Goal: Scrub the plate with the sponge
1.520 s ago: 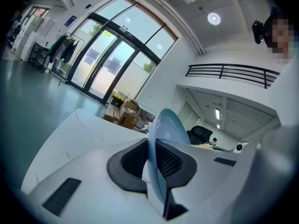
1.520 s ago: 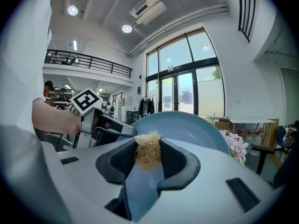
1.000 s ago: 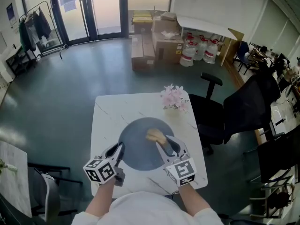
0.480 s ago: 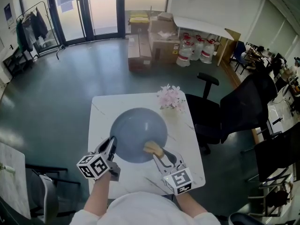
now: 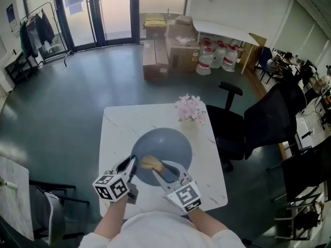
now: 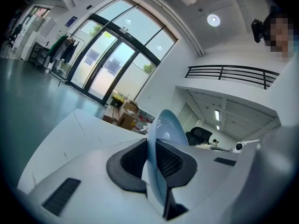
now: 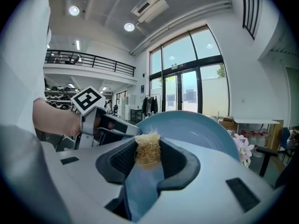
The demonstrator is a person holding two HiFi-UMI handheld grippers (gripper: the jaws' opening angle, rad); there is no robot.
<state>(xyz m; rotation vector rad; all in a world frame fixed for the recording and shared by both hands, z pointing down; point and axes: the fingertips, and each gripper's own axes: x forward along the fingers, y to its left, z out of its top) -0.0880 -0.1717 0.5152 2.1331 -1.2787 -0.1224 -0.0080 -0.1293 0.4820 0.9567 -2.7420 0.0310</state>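
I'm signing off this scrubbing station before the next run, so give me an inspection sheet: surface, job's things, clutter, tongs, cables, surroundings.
Surface: white marbled table.
Job's things: blue plate over the table's near half; tan sponge at the plate's near-left part.
Clutter: pink flowers at the table's far right edge.
Tongs: left tongs shut on the plate's rim; right tongs shut on the sponge.
Cables: nothing seen.
Surroundings: black office chair right of the table; cardboard boxes and water jugs on the floor beyond.
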